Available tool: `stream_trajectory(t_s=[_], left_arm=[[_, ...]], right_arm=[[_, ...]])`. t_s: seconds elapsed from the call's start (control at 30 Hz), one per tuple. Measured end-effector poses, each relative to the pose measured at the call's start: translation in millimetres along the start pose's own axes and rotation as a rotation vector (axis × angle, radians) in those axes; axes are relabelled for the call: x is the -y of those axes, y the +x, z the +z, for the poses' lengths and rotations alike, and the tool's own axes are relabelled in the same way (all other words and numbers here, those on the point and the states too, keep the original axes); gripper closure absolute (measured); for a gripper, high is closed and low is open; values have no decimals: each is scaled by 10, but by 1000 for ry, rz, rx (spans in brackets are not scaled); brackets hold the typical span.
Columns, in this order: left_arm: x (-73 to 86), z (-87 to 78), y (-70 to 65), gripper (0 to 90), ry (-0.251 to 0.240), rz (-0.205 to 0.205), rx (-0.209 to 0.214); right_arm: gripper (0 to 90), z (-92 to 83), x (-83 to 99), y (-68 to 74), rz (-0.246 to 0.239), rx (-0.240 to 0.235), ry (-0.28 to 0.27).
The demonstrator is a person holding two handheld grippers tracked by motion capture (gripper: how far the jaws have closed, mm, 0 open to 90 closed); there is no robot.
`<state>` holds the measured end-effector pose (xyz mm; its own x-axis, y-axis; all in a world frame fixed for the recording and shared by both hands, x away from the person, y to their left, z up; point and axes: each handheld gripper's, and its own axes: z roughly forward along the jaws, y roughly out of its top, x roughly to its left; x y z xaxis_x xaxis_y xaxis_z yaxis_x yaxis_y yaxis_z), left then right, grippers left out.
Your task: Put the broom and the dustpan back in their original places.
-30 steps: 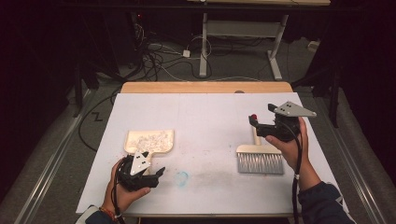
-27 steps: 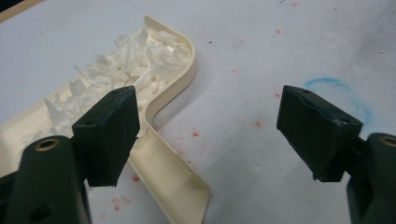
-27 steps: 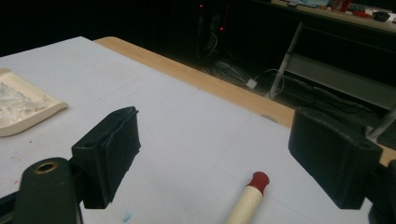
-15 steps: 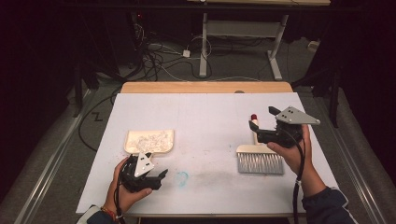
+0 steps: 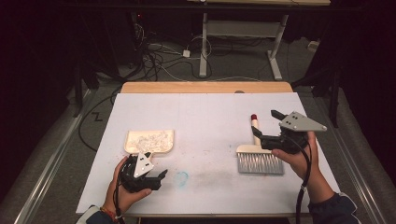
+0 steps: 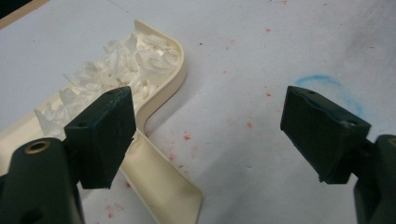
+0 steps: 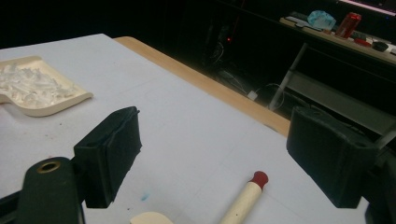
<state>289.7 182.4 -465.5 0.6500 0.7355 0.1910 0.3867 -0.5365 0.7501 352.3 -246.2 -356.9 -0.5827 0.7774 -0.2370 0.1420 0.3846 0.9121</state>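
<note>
Cream plastic, the dustpan (image 5: 149,141) lies at eleven o'clock of the left gripper (image 5: 150,178), shreds (image 6: 122,65) heaped inside — seemingly parked. That gripper sits low, jaws wide, empty. Farther, at two o'clock, the right gripper (image 5: 270,127) hovers over the brush (image 5: 258,153) handle, jaws wide, wrist raised — probably poised to grasp.

my jaws black | dustpan (image 5: 149,141) cream, white paper shreds (image 6: 116,70) inside | brush (image 5: 258,154) cream handle, red tip, grey bristles | table sheet (image 5: 205,116) white, blue scribble (image 6: 329,86), red specks | table edge (image 5: 205,87) tan wood
</note>
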Motion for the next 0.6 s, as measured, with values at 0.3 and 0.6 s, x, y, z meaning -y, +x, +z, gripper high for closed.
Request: stream_trajectory(t_s=[0.3, 0.6], left_arm=[[-2, -5, -4, 174, -3, 2, -2], [-9, -18, 1, 158, -18, 26, -13]], right_arm=[[176, -125, 16, 83, -32, -15, -3], [175, -229, 96, 141, -61, -11, 3]])
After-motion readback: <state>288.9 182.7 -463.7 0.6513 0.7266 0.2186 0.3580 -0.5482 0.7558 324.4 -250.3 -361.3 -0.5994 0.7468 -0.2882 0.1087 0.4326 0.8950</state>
